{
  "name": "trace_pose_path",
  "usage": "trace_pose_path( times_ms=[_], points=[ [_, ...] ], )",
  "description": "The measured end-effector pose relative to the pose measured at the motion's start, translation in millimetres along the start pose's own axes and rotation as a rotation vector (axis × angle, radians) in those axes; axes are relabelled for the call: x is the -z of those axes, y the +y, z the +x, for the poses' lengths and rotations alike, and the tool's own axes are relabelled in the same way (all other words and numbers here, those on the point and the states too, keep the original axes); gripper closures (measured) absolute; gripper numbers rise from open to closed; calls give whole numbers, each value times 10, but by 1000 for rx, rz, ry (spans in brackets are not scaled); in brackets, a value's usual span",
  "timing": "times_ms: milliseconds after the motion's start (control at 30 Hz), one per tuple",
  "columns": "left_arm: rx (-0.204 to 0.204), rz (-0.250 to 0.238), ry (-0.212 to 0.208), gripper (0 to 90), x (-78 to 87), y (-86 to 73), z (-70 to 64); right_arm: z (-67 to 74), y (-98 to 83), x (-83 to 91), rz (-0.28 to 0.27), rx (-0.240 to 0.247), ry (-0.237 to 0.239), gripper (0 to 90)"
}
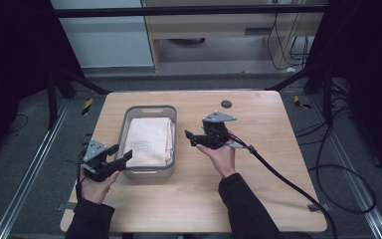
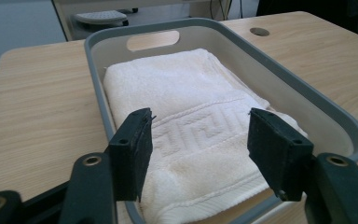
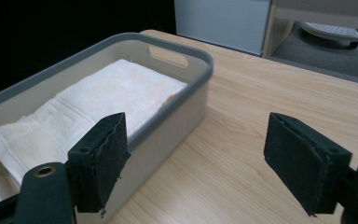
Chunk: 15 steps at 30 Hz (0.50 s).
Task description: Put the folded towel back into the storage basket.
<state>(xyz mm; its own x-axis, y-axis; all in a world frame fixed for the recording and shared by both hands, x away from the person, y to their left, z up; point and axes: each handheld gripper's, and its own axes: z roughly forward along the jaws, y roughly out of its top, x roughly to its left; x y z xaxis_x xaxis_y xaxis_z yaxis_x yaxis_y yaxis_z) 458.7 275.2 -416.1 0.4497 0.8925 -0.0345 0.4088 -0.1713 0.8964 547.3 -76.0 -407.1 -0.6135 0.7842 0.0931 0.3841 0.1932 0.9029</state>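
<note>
- The towel [image 1: 149,141] lay folded flat inside the bin [image 1: 149,108] on the worktop [image 1: 258,174].
- The left gripper [image 1: 118,157] hovered at the bin's near end, jaws wide, empty.
- The right gripper [image 1: 190,137] hung beside the bin's right wall, jaws wide, empty.
- Probably best: pinch the towel's near edge, clear of the rim.

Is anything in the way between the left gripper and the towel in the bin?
Nothing visible blocks it. The left gripper hangs open at the near end of the grey bin, fingers spread over the folded towel. The towel lies uncovered in the bin, whose low rim sits below the fingers.
</note>
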Motion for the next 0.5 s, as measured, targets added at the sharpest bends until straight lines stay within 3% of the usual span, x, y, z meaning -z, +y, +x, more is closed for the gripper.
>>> trace_pose_path(
  times_ms=[133,500],
  points=[
    [-35,0,-10,360,0,-22,-59,-120,-111,234,2,16,-36,187],
    [-69,0,-31,293,108,-213,-101,-407,-534,876,-29,24,-76,147]
  ],
)
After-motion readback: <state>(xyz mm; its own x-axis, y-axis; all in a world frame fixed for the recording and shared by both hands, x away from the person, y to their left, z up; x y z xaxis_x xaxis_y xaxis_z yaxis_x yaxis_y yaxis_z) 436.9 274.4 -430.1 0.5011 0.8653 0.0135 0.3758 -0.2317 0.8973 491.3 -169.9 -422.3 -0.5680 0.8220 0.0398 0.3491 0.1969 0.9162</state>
